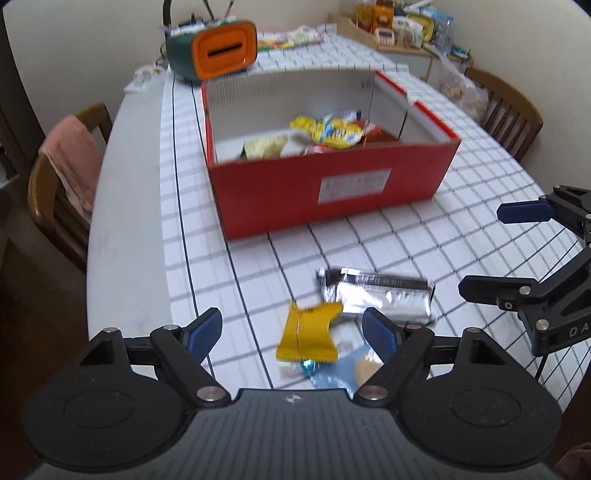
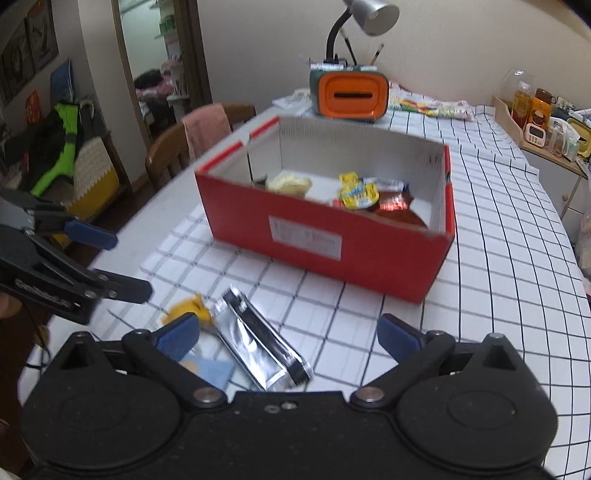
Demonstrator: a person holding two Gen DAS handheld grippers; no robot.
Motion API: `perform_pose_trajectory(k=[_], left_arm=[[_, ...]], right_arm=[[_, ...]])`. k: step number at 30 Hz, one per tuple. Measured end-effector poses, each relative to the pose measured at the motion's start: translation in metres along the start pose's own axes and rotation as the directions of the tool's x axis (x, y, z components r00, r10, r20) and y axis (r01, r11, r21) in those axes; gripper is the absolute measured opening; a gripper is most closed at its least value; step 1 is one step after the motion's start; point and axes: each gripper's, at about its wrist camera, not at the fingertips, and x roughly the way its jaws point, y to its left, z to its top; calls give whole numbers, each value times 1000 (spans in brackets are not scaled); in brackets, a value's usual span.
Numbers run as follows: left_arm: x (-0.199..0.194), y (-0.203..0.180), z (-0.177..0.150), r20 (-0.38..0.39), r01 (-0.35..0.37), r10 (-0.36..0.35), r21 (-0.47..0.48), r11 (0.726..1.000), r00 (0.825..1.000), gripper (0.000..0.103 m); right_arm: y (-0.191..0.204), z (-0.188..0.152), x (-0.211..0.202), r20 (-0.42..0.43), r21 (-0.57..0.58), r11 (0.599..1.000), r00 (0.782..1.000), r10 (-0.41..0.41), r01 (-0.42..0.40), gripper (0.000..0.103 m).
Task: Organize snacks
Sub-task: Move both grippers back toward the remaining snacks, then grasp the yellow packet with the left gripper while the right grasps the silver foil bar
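A red cardboard box [image 1: 325,192] with a white inside stands open on the checked tablecloth and holds several snack packets [image 1: 334,133]; it also shows in the right wrist view [image 2: 332,240]. In front of it lie a yellow packet [image 1: 308,334], a silver and black packet [image 1: 376,295] and a light blue packet [image 1: 340,373]. My left gripper [image 1: 293,332] is open and empty, hovering over the yellow packet. My right gripper [image 2: 290,338] is open and empty above the silver packet [image 2: 258,343], with the blue packet [image 2: 210,367] and yellow packet [image 2: 188,308] to its left.
An orange and green tissue holder [image 1: 214,48] and a desk lamp [image 2: 365,22] stand behind the box. Wooden chairs sit at the left [image 1: 62,184] and far right [image 1: 506,107], one with a pink towel [image 1: 74,158]. A wooden tray of jars [image 2: 543,118] stands at the right.
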Motion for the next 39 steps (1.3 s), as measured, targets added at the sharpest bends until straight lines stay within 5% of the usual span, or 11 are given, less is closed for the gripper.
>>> perform_pose_trajectory(k=[7, 18, 28, 34, 39], left_arm=[[30, 0, -14, -93, 37, -37, -9, 999, 995, 83], [56, 1, -12, -130, 39, -41, -11, 999, 991, 83], [78, 7, -5, -155, 55, -66, -71, 996, 986, 82], [84, 3, -4, -172, 58, -67, -58, 997, 983, 58], [84, 1, -5, -171, 49, -57, -53, 997, 984, 51]], right_arm=[[12, -19, 21, -51, -123, 992, 999, 18, -25, 103], [14, -20, 63, -113, -172, 984, 993, 33, -53, 100], [15, -11, 87, -139, -180, 978, 987, 84, -108, 81], [16, -9, 89, -148, -176, 975, 983, 110, -136, 70], [21, -10, 90, -137, -181, 975, 985, 108, -132, 58]])
